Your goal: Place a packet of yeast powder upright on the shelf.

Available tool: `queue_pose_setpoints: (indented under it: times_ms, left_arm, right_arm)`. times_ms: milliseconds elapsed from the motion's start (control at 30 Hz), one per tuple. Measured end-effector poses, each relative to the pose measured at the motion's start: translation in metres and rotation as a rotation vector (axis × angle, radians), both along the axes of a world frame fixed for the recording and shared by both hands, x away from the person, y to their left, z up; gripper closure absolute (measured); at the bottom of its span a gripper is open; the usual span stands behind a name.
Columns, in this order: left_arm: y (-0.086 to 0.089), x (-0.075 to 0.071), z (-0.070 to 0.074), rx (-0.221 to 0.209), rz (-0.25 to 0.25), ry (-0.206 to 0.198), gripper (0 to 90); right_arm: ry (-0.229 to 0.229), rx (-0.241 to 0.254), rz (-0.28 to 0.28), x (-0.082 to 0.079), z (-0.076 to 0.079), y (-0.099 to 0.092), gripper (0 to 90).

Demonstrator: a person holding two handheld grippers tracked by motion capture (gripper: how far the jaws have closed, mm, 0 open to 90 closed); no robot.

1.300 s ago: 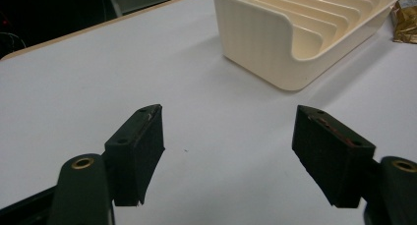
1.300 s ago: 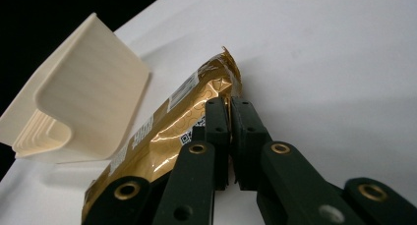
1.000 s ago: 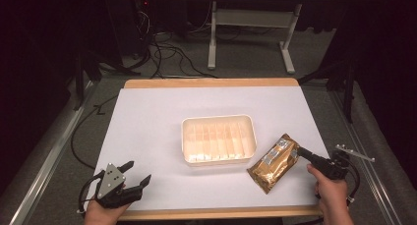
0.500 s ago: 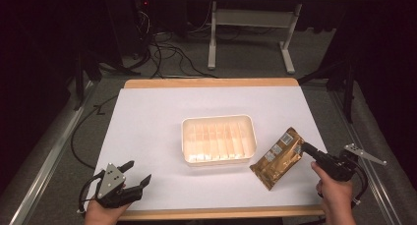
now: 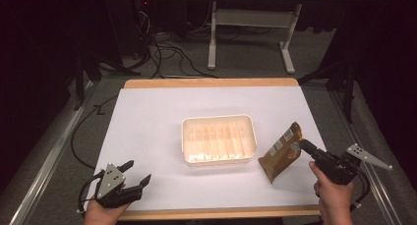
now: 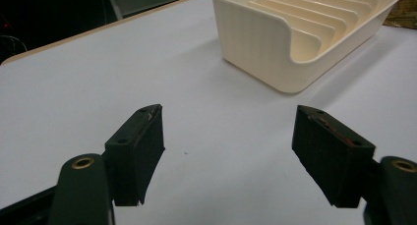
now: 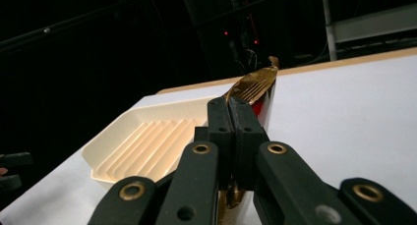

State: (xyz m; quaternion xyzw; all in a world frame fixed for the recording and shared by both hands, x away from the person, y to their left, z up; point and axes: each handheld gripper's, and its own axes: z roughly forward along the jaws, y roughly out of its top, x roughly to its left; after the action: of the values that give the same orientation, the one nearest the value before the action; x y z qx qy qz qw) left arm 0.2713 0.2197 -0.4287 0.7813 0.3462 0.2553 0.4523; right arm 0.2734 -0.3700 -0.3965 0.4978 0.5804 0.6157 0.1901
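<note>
High view: the right gripper (image 5: 306,147), jaws closed on the edge of a gold-brown foil pouch (image 5: 281,152), holds it tilted just right of a cream ribbed tray (image 5: 219,140) at the centre of the white table (image 5: 147,122). The left gripper (image 5: 134,177) rests at the near-left corner, jaws spread apart and holding nothing.
</note>
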Motion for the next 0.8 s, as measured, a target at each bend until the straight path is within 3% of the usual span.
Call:
queue_pose_setpoints:
  times_ms: [333, 800]
  left_arm:
    - [0.000, 0.000, 0.000, 0.001, 0.003, -0.002, 28.5]
    - [0.002, 0.000, 0.000, -0.004, 0.005, -0.004, 28.5]
  right_arm:
    - [-0.063, -0.023, 0.025, -0.006, 0.011, 0.012, 90.0]
    - [-0.149, -0.060, 0.011, -0.013, 0.023, 0.029, 90.0]
